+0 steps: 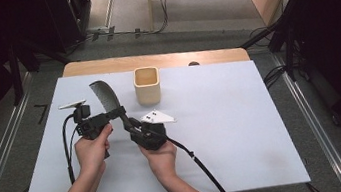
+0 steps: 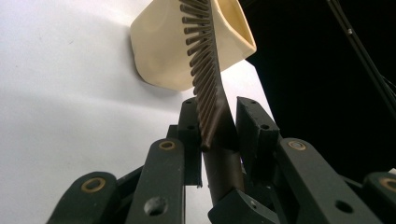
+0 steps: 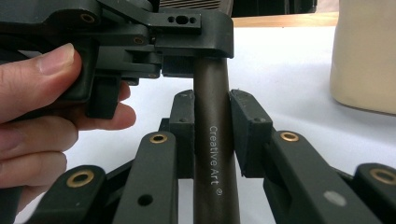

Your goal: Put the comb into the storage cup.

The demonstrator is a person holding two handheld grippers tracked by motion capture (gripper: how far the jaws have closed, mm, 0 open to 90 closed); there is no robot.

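Comb (image 1: 105,97) held in two grips
Left hand-held gripper (image 1: 110,115) and right hand-held gripper (image 1: 132,127) both clamp it — cup (image 1: 147,85) just beside.

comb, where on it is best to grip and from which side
Grip the comb on its smooth round handle, below the teeth, closing from both sides across it. The toothed part is thin and curved, so poorer to clamp. Both tongs already hold there.

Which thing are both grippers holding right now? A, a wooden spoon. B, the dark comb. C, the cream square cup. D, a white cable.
B: the left gripper and right gripper both clamp the dark comb, above the table, while the cream cup stands free.
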